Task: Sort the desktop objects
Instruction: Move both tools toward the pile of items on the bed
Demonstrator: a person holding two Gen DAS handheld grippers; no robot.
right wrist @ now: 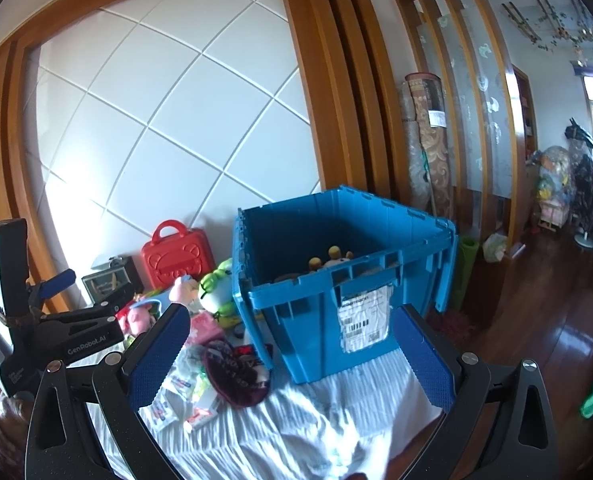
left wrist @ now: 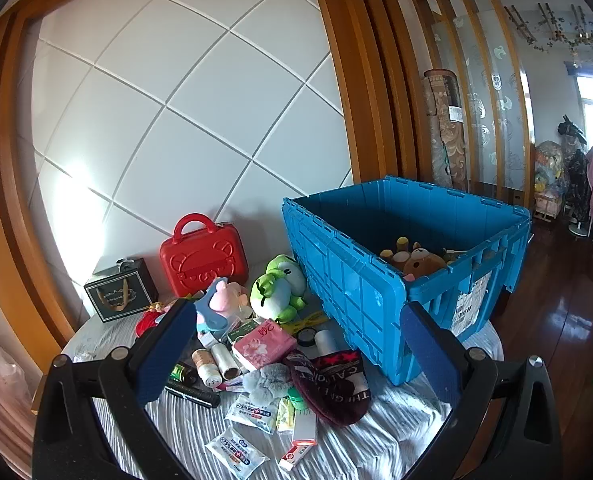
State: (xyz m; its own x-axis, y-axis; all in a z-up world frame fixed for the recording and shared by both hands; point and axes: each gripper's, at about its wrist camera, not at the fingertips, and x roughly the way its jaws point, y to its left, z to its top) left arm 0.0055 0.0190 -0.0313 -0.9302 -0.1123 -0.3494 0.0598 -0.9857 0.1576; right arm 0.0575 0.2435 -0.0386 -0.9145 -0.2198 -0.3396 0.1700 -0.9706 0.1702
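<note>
Surface: white wrinkled cloth [left wrist: 380, 436] over a table, set against a white panelled wall [left wrist: 184, 112] framed in orange wood; glossy dark floorboards at 3 o'clock.
Crate: blue ribbed plastic crate [left wrist: 356, 292], open-topped, at 2 o'clock of the clutter; a white barcode label [right wrist: 363, 318] on its near end.
Inside crate: a brown bear toy [left wrist: 418, 261] shows only its head above the rim; the rest of the contents are hidden by the wall.
Clutter: loose items heaped at 9 o'clock of the crate, touching and overlapping.
Soft things: green frog toy [left wrist: 278, 290] leaning by the crate's corner; pink and blue plush [left wrist: 220, 300] partly behind the left finger; dark red knitted hat [left wrist: 332, 384] with lettering, lying flat; grey fluffy ball [left wrist: 266, 380] touching the hat.
Packets: pink tissue pack [left wrist: 262, 344]; white wipe sachets [left wrist: 236, 450] at 6 o'clock of the heap; small print too fine to read.
Small tubes: white bottle [left wrist: 206, 366] and a black pen [left wrist: 192, 394], lying down.
Back row: red hard case [left wrist: 202, 260] with a handle and a raised bear face, upright at the wall; dark gift box [left wrist: 120, 290] just beside it at 9 o'clock.
Left claw [left wrist: 296, 356]: blue textured pads spread wide, nothing between them, hovering above the heap.
Right claw [right wrist: 292, 356]: spread wide too, holding nothing, facing the crate's labelled end.
</note>
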